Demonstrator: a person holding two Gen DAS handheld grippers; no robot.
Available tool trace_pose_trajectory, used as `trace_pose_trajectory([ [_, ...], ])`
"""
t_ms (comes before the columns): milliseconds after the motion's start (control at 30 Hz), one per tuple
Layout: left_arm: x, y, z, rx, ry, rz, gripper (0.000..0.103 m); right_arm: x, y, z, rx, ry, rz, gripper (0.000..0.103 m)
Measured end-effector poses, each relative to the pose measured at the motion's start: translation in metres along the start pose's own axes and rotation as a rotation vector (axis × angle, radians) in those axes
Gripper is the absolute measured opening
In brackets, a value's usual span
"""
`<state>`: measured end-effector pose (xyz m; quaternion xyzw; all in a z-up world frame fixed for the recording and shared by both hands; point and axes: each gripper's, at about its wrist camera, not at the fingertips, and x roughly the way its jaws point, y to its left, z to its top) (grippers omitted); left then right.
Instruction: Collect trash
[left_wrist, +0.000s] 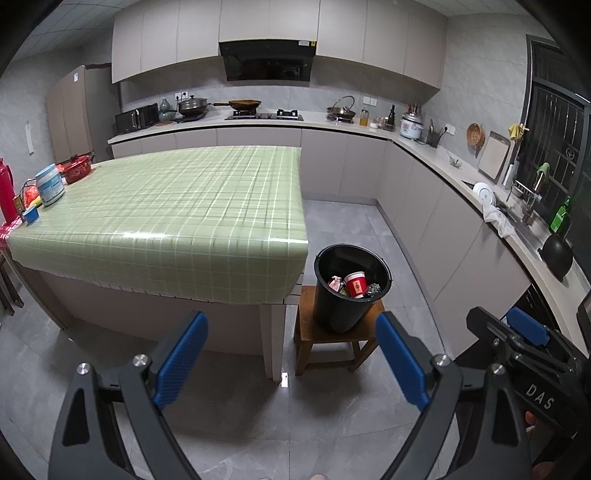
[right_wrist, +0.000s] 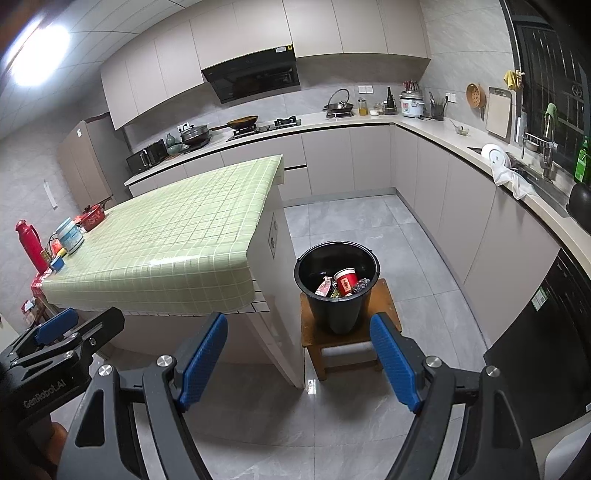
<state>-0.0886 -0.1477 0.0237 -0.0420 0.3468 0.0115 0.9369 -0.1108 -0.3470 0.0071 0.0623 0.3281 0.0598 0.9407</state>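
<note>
- My left gripper (left_wrist: 291, 363) and right gripper (right_wrist: 299, 363) both stand wide with nothing between the blue pads
- The trash, a red cup (right_wrist: 345, 282) and wrappers, already lies in the black bucket (right_wrist: 337, 295) on the wooden stool (right_wrist: 314, 338)
- I judge collecting nearly done: the green table (left_wrist: 166, 206) looks bare but for jars at its far-left edge
- Open floor lies right of the table corner beside the bucket

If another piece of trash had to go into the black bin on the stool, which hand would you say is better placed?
Probably right. The black bin sits framed between the open, empty right gripper fingers; from the left gripper, also open and empty, it lies off toward the right finger.
</note>
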Motion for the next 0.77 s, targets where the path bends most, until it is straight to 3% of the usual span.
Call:
trace_pose_trajectory([
  [500,0.004,-0.008,0.002,0.019,0.002,-0.027,0.093,0.001,-0.002,0.0,0.017,0.004,-0.016,0.081],
  [700,-0.003,-0.012,0.002,0.045,-0.063,-0.101,0.093,0.001,-0.003,0.0,0.017,0.0,-0.016,0.081],
  [767,-0.003,-0.014,0.004,0.062,-0.076,-0.094,0.093,0.001,-0.004,0.0,0.021,-0.003,-0.023,0.081],
])
